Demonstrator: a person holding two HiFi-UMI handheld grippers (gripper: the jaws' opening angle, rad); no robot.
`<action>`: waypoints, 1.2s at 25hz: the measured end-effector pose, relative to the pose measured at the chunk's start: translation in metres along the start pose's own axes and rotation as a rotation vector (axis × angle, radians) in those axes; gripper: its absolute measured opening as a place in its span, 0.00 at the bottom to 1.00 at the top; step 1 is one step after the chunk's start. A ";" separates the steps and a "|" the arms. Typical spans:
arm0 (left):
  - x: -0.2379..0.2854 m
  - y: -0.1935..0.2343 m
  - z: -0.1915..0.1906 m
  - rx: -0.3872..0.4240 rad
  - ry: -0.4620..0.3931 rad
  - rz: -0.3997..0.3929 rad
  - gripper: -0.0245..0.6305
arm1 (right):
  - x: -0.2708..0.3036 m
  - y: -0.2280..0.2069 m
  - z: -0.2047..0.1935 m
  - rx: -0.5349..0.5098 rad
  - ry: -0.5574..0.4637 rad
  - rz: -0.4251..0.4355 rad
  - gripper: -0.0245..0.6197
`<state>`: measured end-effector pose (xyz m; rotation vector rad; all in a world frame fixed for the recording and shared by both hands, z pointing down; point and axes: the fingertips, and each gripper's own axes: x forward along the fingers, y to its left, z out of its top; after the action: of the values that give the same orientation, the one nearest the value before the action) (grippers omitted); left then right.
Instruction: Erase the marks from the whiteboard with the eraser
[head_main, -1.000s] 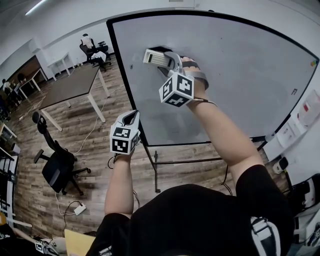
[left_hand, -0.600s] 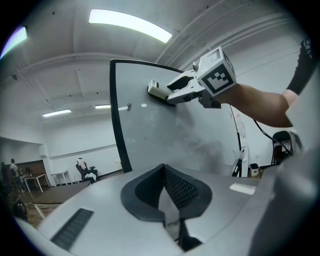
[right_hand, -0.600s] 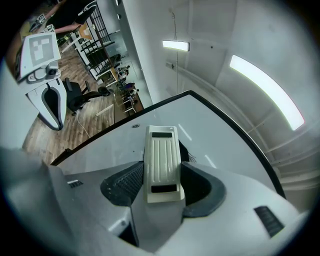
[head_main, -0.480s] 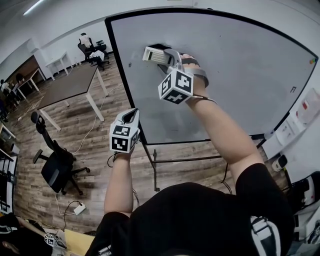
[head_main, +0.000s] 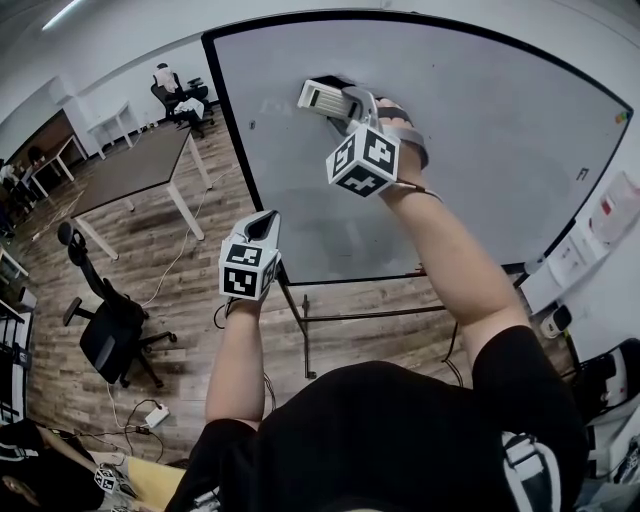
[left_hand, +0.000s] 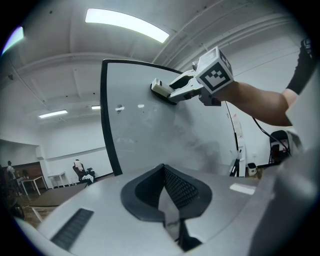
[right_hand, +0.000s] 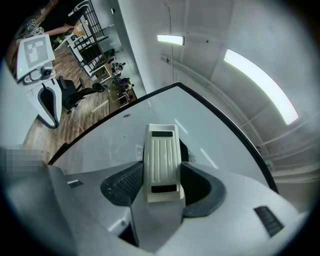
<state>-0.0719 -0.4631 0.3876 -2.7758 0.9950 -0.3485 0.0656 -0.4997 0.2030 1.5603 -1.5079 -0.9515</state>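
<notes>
The whiteboard (head_main: 480, 150) stands upright in a black frame. A cream ribbed eraser (head_main: 322, 99) presses against its upper left area, and my right gripper (head_main: 340, 106) is shut on it. In the right gripper view the eraser (right_hand: 162, 160) sits between the jaws, against the board (right_hand: 115, 135). A small dark mark (head_main: 252, 125) shows near the board's left edge, left of the eraser. My left gripper (head_main: 262, 228) hangs lower, by the board's left frame, shut and holding nothing. In the left gripper view its jaws (left_hand: 167, 187) point at the board (left_hand: 150, 135) and the eraser (left_hand: 160, 90).
The board's stand legs (head_main: 300, 330) reach the wooden floor below. A dark table (head_main: 140, 165) and a black office chair (head_main: 110, 330) stand to the left. Papers and holders (head_main: 620, 215) hang on the wall at the right. A person (head_main: 165, 80) sits far back.
My right gripper has slid the eraser a little to the right and up across the board. The left gripper has stayed almost still.
</notes>
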 end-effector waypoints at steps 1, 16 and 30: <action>0.001 -0.002 0.000 0.004 0.004 -0.004 0.05 | -0.001 -0.002 -0.003 0.003 0.005 -0.002 0.39; 0.018 -0.030 0.009 0.033 -0.002 -0.053 0.05 | -0.027 -0.044 -0.073 0.036 0.113 -0.067 0.39; 0.032 -0.050 0.017 0.056 0.002 -0.096 0.05 | -0.049 -0.066 -0.137 0.074 0.206 -0.102 0.39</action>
<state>-0.0132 -0.4441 0.3887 -2.7790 0.8404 -0.3859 0.2158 -0.4461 0.2041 1.7448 -1.3432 -0.7716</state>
